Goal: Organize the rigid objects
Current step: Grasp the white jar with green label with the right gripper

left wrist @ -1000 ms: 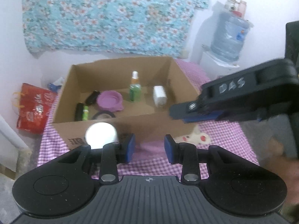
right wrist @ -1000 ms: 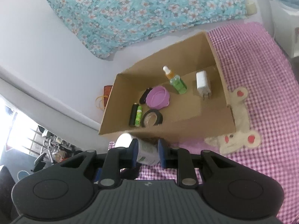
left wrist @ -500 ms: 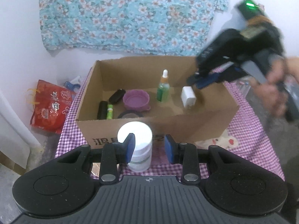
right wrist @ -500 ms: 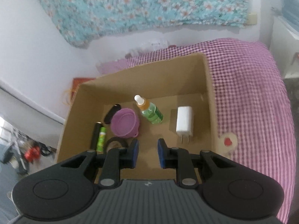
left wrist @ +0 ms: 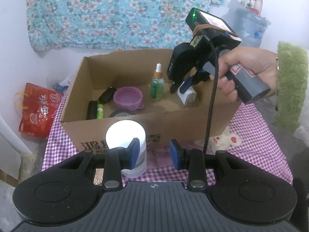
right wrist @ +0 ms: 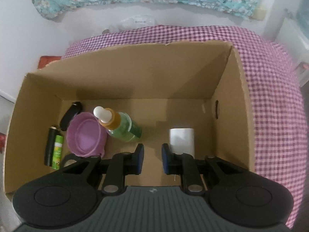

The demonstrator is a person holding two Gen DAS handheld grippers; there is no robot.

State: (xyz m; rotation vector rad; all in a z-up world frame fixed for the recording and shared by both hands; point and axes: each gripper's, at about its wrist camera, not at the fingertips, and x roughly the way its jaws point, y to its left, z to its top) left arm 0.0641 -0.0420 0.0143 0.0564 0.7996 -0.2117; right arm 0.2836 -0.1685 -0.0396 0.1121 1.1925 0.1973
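A cardboard box stands on the purple checked cloth. Inside lie a white charger, a green dropper bottle, a purple bowl, a black tube, a green tube and a tape roll. My right gripper reaches down into the box. Its jaws are closing with nothing between them, and the charger sits just beyond its right finger. Outside the box stands a white bottle, behind the left finger of my left gripper, which is open and holds nothing.
A person's hand holds the right gripper over the box's right end. A red bag lies on the floor at left. A water jug stands at the back right, and a green fuzzy item at right. A floral cloth hangs behind.
My right gripper swung from above the white bottle outside the box into the box beside the charger, tilting downward, and its jaws narrowed. My left gripper sank slightly toward the white bottle.
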